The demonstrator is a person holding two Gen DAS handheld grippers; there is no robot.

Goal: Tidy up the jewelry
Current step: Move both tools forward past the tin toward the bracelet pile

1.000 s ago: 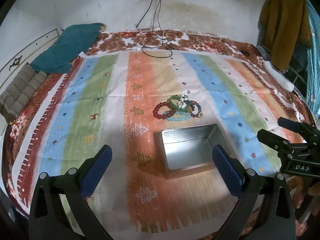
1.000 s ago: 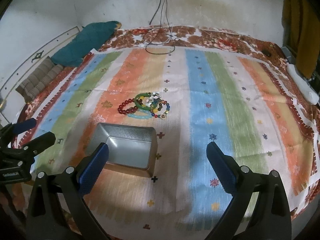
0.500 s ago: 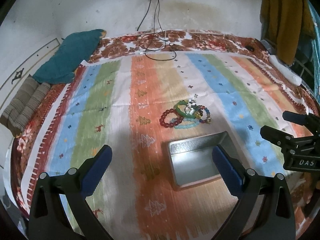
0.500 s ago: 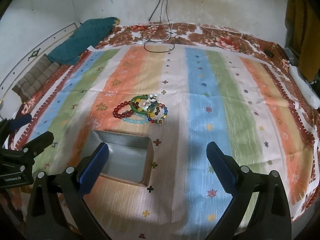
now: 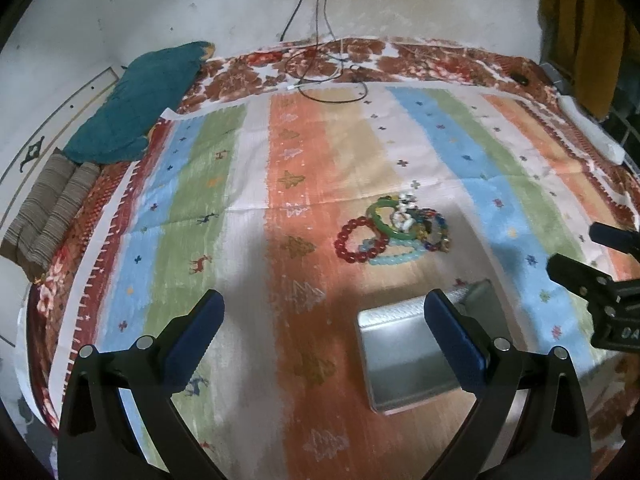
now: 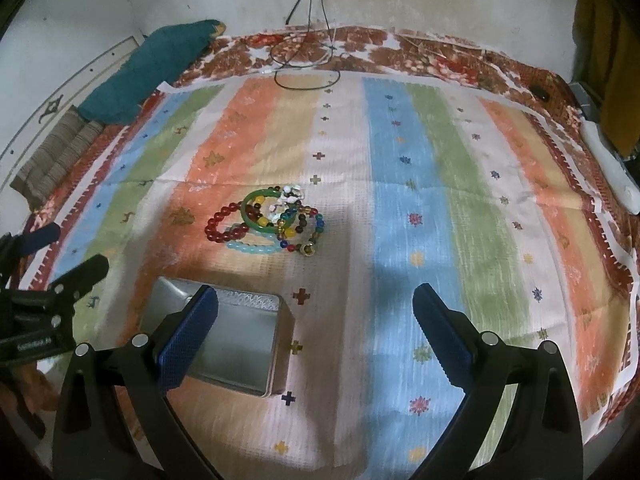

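my left gripper [image 5: 324, 330] and right gripper [image 6: 316, 316] gape wide — bracelets [image 6: 266, 220] heaped just beyond the tin [image 6: 276, 344].

tin [image 5: 404, 356] partly behind left claw [image 5: 326, 330] finger

Both wrist cameras look forward and down from above the striped cloth [image 5: 248, 184], the left claw's view from left of the metal tin [image 5: 404, 356], the right's from its right, both sharing the tin and bracelet pile [image 6: 266, 220] ahead.
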